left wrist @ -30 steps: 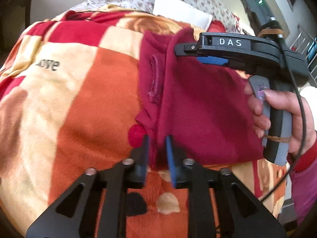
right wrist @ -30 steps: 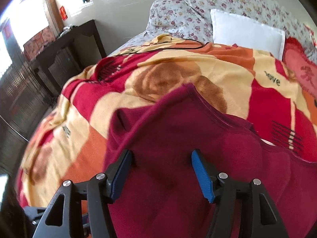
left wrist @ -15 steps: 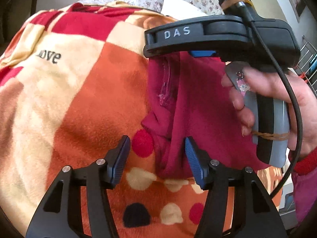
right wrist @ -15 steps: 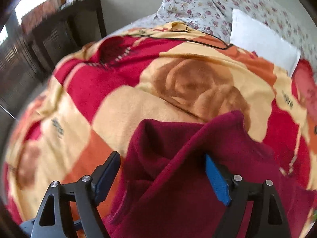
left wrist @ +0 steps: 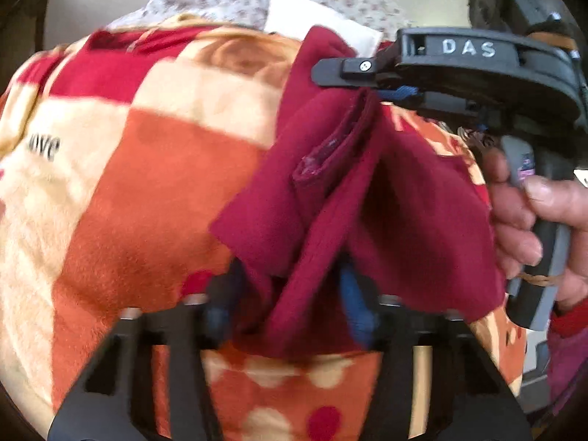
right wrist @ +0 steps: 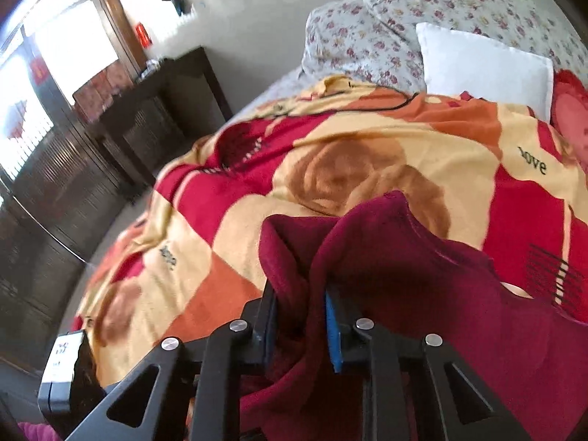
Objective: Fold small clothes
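Observation:
A small dark red fleece garment hangs bunched between both grippers above the patterned blanket. My left gripper is shut on its near edge, the cloth pinched between the blue pads. My right gripper, seen from the side in the left wrist view, is shut on the far edge and lifts it. In the right wrist view the right gripper pinches a fold of the garment, which drapes down to the right.
The blanket covers a bed with floral pillows and a white pillow at the head. A dark wooden cabinet stands beside the bed. A black cable lies across the blanket.
Both grippers were open half a second ago and have closed on the garment. The garment has been lifted off the blanket and now hangs folded between them.

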A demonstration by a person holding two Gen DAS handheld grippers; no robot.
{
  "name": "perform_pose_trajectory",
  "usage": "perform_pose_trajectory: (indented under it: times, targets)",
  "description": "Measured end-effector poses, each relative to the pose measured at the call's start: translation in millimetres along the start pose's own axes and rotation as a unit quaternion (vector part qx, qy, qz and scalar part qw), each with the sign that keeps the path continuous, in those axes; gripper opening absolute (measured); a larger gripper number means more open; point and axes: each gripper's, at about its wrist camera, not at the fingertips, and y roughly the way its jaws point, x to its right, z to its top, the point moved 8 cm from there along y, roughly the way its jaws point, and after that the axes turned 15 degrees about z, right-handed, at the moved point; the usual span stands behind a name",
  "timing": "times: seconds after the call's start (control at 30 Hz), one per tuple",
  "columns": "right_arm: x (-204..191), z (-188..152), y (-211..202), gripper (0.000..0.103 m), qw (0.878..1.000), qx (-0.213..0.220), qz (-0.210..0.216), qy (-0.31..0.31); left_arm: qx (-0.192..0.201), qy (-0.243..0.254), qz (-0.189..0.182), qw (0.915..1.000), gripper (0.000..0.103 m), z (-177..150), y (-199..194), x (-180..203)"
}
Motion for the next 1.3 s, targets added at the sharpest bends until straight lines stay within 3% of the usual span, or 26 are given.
perform_pose_trajectory:
  times: [0.03,0.1,0.27,0.37,0.57,0.73,0.87,1.0,1.03,1.1,1.13,1.17,1.3]
  targets:
    - [-0.4,0.4,-8.9,0.019,1.0,0.008,0.004,0.0,0.014,0.011,-0.001,0.9998,0.029,3.0,-11.1,7.7]
    - [1.0,2.8,-34.3,0.018,1.0,0.028,0.01,0.002,0.035,0.026,-0.018,0.9989,0.023,7.8,-32.4,24.0]
    - [15.5,7.2,-105.0,0.018,0.997,0.078,0.019,0.012,0.077,0.069,-0.064,0.9926,0.02,26.3,-78.3,85.5]
    - [31.7,1.2,-149.8,0.018,0.994,0.103,0.007,0.02,0.077,0.094,-0.095,0.9881,0.02,32.7,-84.5,130.1]
    - [92.6,-39.0,-215.6,0.018,0.988,0.131,-0.042,0.069,0.055,0.146,-0.119,0.9806,0.02,19.4,-66.2,213.0]
    - [152.5,-79.7,-230.2,0.014,0.981,0.118,-0.103,0.118,0.015,0.183,-0.093,0.9785,0.02,-14.2,-17.0,264.1]
    - [188.3,-105.2,-219.4,0.011,0.975,0.1,-0.125,0.157,0.019,0.215,-0.071,0.9738,0.026,-24.6,-4.7,279.4]
    - [177.8,-102.4,-234.6,0.014,0.974,0.114,-0.121,0.153,0.009,0.233,-0.094,0.9677,0.043,-19.6,-31.2,274.6]
    - [172.6,-102.3,-240.7,0.019,0.974,0.117,-0.123,0.152,0.014,0.24,-0.096,0.966,0.046,-19.5,-41.6,269.0]
    - [154.4,-105.5,-254.1,0.038,0.975,0.127,-0.11,0.148,0.035,0.25,-0.089,0.9635,0.052,-16.6,-60.0,254.5]
    - [142.8,-110.2,-261.1,0.054,0.975,0.136,-0.095,0.148,0.049,0.252,-0.08,0.9632,0.053,-17.5,-68.9,245.6]
    - [134.1,-114.2,-261.0,0.061,0.975,0.141,-0.084,0.149,0.061,0.253,-0.068,0.9631,0.053,-14.1,-72.2,235.1]
    - [106.0,-140.8,-249.0,0.062,0.976,0.129,-0.045,0.168,0.073,0.241,-0.006,0.9678,0.053,-8.1,-61.0,194.2]
